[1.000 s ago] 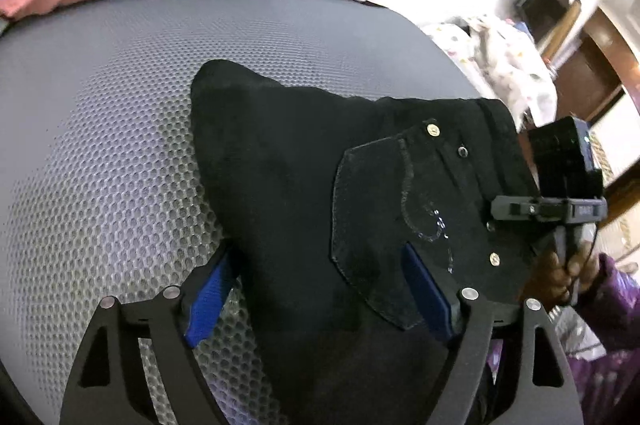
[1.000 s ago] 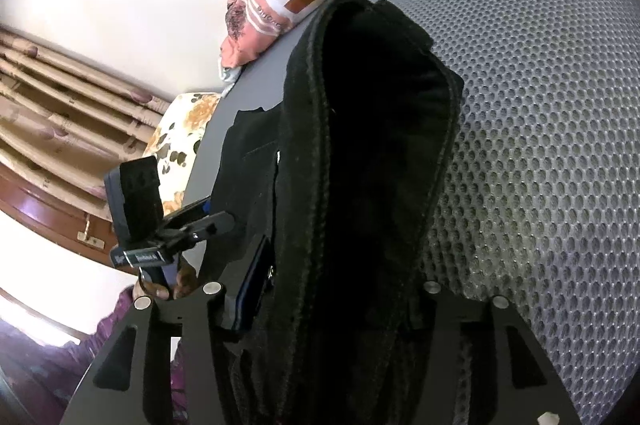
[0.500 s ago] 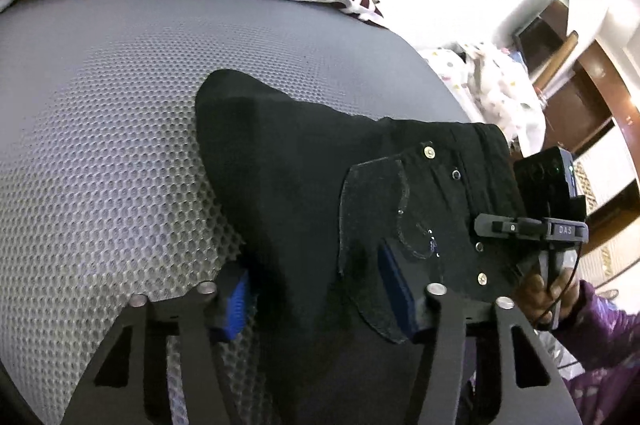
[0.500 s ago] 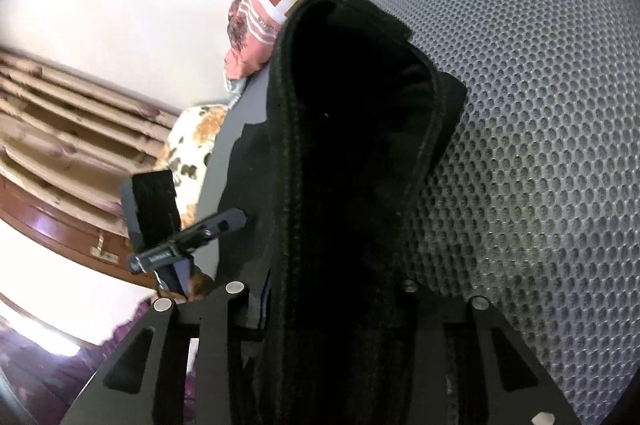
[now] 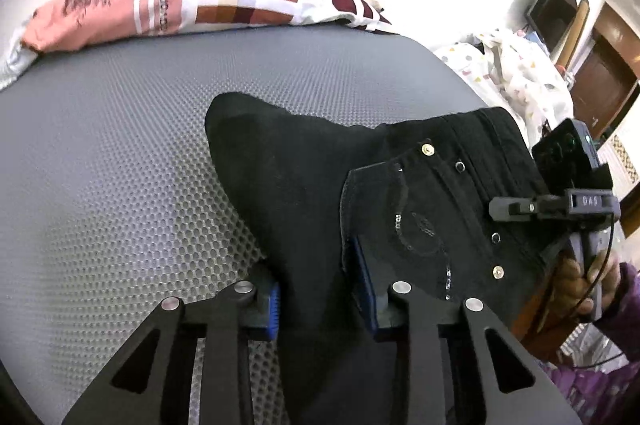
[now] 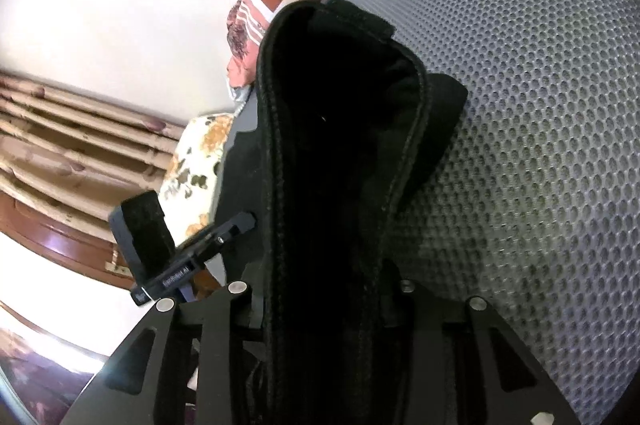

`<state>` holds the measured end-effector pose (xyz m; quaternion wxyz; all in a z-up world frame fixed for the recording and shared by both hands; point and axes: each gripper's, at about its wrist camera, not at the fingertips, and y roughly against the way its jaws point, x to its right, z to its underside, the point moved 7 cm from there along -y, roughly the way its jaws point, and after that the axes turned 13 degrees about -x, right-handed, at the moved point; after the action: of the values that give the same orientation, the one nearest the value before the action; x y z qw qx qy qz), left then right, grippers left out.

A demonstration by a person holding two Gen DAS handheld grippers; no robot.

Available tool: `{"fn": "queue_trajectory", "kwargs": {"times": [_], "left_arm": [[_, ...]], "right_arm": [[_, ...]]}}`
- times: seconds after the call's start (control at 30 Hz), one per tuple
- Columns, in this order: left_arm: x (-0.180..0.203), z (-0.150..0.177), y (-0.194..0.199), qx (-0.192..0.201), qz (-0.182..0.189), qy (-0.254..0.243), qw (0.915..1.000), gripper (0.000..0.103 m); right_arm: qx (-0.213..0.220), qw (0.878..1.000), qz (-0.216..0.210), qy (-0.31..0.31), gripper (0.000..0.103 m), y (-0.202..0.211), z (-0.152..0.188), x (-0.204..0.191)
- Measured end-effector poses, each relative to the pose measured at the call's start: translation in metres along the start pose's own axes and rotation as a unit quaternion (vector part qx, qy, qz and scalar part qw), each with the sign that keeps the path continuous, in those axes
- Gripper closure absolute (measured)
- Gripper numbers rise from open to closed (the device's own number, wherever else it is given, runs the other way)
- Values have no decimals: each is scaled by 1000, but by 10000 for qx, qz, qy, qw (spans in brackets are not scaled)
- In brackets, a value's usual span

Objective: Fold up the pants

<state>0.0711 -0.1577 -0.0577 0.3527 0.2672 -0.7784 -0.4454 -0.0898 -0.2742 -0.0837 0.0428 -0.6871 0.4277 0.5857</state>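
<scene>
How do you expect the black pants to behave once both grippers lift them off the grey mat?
The black pants look like thick denim with rivets and a stitched pocket, so probably heavyish. They will likely sag between the left gripper, whose jaws have just closed on them, and the right gripper. The textured fabric seems unlikely to slip.

left gripper [image 5: 316, 299]: black frame arms with cut-out holes are showing, with round silver screws on top
pads [image 5: 363, 285]: blue ones are sitting on the inner sides of the black fingers
right gripper [image 6: 324, 309]: black arms with silver screws are showing; in the left wrist view a thin black cable is hanging by its handle
sleeve [image 5: 624, 305]: the person is wearing purple on the right
</scene>
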Motion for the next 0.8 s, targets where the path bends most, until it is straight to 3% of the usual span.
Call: {"fn": "queue_trajectory", "kwargs": {"times": [0.3, 0.8], "left_arm": [[-14, -1, 38, 256, -449, -35, 9987, 74], [-113, -7, 92, 680, -978, 689, 9905, 74]], "right_arm": [[-67, 9998, -164, 92, 70, -23, -16, -38], [-524, 9968, -480, 374, 70, -113, -74, -104]]}}
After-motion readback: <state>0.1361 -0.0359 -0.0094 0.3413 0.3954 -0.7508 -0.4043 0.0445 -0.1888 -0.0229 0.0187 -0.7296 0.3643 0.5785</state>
